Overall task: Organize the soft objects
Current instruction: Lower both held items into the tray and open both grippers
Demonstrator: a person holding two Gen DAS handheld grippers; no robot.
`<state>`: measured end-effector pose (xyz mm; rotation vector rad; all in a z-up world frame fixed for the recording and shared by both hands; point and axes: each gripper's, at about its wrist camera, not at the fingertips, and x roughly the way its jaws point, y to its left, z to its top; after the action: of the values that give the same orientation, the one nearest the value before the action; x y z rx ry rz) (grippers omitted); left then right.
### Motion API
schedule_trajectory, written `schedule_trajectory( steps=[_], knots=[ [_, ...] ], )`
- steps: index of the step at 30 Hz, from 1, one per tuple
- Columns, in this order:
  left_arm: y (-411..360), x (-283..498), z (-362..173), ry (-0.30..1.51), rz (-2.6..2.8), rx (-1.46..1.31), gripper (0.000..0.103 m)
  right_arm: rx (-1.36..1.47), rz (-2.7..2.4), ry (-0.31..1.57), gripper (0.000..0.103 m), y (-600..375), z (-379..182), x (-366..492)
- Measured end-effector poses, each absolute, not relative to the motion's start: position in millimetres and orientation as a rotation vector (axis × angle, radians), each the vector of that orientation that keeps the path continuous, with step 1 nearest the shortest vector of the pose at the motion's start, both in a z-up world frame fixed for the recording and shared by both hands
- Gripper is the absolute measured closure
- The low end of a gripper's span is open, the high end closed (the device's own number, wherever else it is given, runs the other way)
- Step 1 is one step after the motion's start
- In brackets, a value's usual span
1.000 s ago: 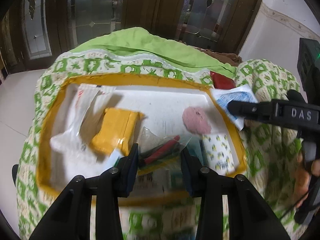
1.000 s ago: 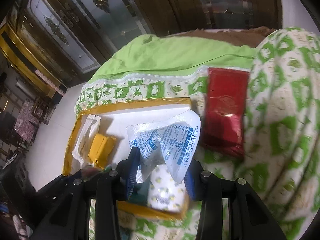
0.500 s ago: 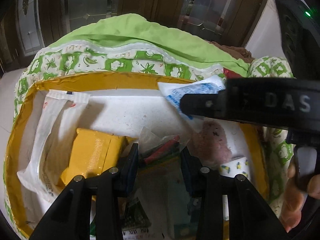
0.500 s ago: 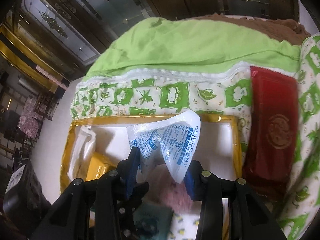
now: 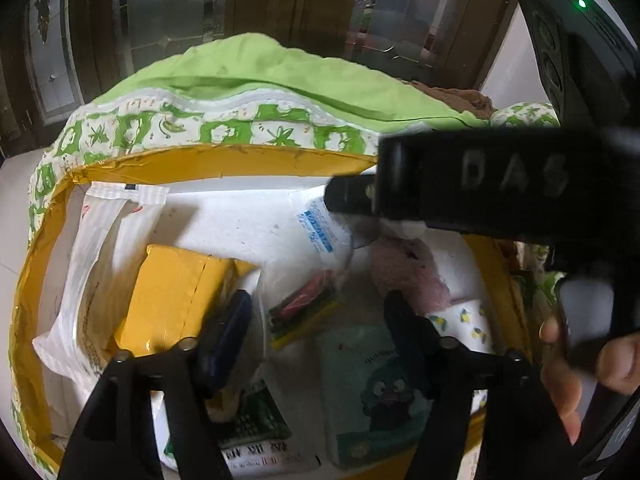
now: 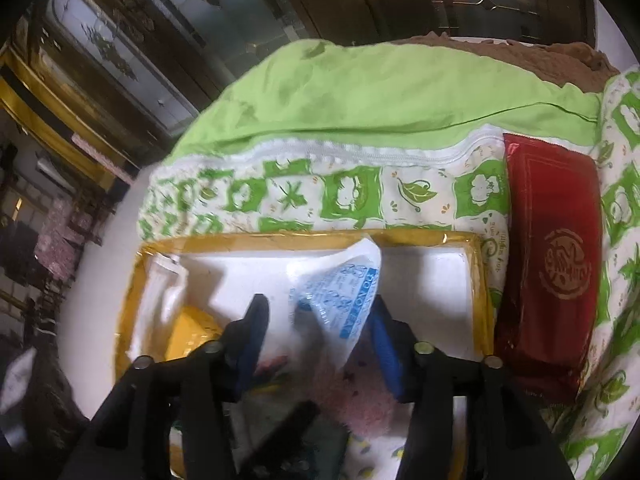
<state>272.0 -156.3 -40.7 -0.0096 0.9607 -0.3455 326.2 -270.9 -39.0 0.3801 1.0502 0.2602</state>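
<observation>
A yellow-rimmed white tray (image 5: 224,160) lies on a green-patterned quilt (image 6: 340,196). My right gripper (image 6: 320,320) is open over the tray; the white and blue desiccant packet (image 6: 340,292) sits loosely between its fingers, and also shows in the left wrist view (image 5: 324,228). My left gripper (image 5: 316,316) is open and empty just above a clear bag holding a red item (image 5: 308,304). The tray also holds a yellow packet (image 5: 176,292), a white wrapped pack (image 5: 100,264), a pink fuzzy piece (image 5: 412,276), a lemon-print pack (image 5: 468,320) and a mint-green pack (image 5: 368,388).
A red packet (image 6: 552,264) lies on the quilt right of the tray. A plain green cloth (image 6: 380,88) and a brown fabric (image 6: 520,52) lie behind. Wooden doors with glass panels (image 5: 160,8) stand beyond. The right gripper's black body (image 5: 500,180) crosses the left wrist view.
My right gripper moved left over the tray with the desiccant packet and its jaws opened wider. My left gripper moved closer into the tray and its jaws opened.
</observation>
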Motion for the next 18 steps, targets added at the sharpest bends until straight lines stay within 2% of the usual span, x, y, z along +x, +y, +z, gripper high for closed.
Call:
schedule_trajectory(
  steps=[1, 3, 9, 18],
  knots=[
    [-156, 268, -39, 0.954, -0.347, -0.003, 0.031, 0.386, 0.258, 1.032, 0.035, -273, -34, 322],
    [-154, 263, -34, 0.945, -0.349, 0.001, 0.029, 0.393, 0.261, 1.005, 0.033, -277, -25, 313],
    [-129, 238, -14, 0.906, -0.335, -0.056, 0.023, 0.453, 0.243, 0.950, 0.015, -294, -12, 282],
    [-75, 175, 4, 0.869, -0.258, -0.079, 0.018, 0.455, 0.243, 0.966, 0.010, -291, -17, 224]
  ],
)
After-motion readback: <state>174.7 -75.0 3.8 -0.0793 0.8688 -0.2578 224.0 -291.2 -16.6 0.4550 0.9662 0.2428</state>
